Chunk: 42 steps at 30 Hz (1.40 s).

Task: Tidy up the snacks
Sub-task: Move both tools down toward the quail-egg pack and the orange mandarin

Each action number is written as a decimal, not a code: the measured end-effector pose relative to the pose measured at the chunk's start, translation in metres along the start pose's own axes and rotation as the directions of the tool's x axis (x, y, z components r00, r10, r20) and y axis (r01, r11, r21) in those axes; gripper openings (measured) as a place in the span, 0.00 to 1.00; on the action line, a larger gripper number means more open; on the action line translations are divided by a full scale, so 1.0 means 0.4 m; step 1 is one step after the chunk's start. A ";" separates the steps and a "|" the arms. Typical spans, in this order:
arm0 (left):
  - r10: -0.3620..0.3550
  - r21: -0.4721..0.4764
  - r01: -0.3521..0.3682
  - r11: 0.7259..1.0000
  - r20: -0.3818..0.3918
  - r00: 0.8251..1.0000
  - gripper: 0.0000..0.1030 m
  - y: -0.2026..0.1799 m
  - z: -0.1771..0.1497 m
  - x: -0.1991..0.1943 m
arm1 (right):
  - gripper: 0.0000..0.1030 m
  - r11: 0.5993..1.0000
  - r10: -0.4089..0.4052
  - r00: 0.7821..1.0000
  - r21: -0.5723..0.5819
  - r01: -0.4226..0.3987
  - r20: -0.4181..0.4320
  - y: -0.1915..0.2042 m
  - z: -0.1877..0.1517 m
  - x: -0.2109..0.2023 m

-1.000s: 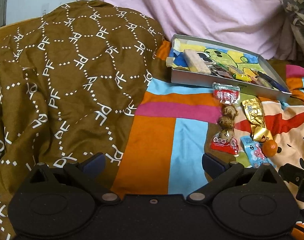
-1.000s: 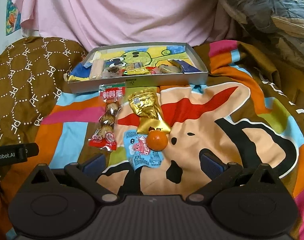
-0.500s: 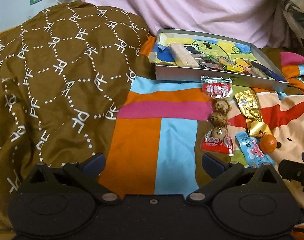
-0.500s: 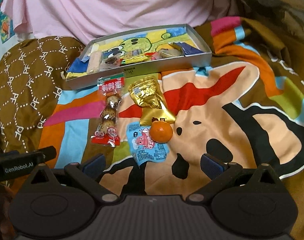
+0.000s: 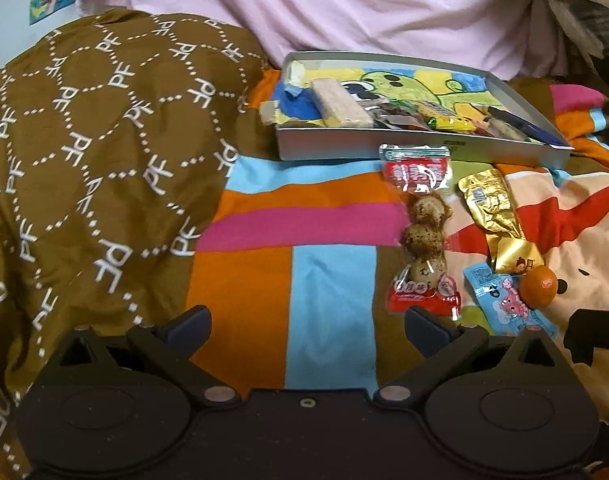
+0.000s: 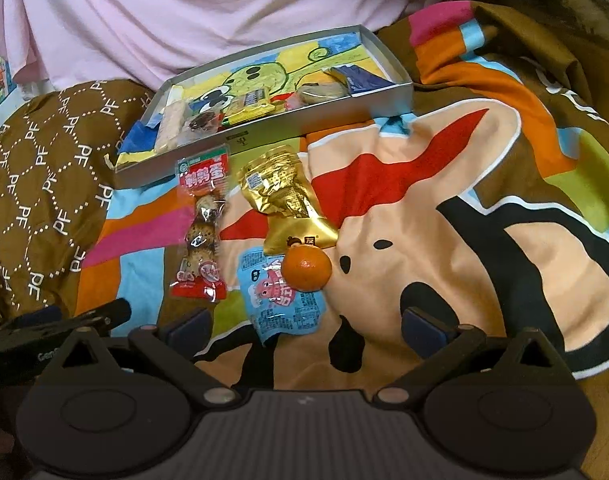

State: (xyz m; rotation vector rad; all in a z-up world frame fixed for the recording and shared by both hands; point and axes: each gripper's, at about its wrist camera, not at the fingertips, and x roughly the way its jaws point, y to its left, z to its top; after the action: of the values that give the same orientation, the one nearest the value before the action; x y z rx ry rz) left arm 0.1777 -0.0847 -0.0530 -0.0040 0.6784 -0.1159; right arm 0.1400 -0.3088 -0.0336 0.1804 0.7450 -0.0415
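A shallow grey box [image 6: 388,98] [image 5: 404,148] with a cartoon lining holds several snacks at the back of the bedspread. In front of it lie a red pack of quail eggs [image 6: 202,224] [image 5: 422,236], a gold pouch [image 6: 286,200] [image 5: 498,220], a blue packet [image 6: 282,300] [image 5: 504,300] and a small orange [image 6: 306,269] [image 5: 538,286]. My right gripper [image 6: 306,326] is open and empty, just in front of the blue packet. My left gripper [image 5: 306,326] is open and empty, left of the egg pack.
A brown patterned quilt [image 5: 84,160] bulges on the left. A pink sheet [image 6: 184,12] hangs behind the box. The colourful bedspread [image 6: 484,208] stretches right. The left gripper's tip [image 6: 84,316] shows at the lower left of the right wrist view.
Both grippers have moved forward and closer to the loose snacks. The right one has tilted and now sits right in front of the blue packet. Both stay open.
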 end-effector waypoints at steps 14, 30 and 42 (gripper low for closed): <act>-0.095 0.046 0.095 0.994 -0.005 0.995 0.99 -0.022 0.053 0.067 | 1.00 0.982 -0.009 1.000 -0.186 0.009 0.005 0.026 0.033 0.038; -0.197 0.121 0.198 0.973 -0.017 0.980 0.99 -0.098 0.086 0.136 | 1.00 0.878 -0.049 0.994 -0.470 0.089 0.098 0.037 0.033 0.081; -0.150 0.174 0.152 0.973 -0.027 0.988 0.86 -0.183 0.104 0.178 | 0.96 0.859 -0.055 0.994 -0.503 0.097 0.098 0.046 0.023 0.105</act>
State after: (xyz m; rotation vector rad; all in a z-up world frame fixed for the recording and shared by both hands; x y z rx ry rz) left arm 0.2510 -0.1663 -0.0620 0.1152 0.6790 -0.3227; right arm 0.1789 -0.2914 -0.0527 -0.3565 0.6585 0.0738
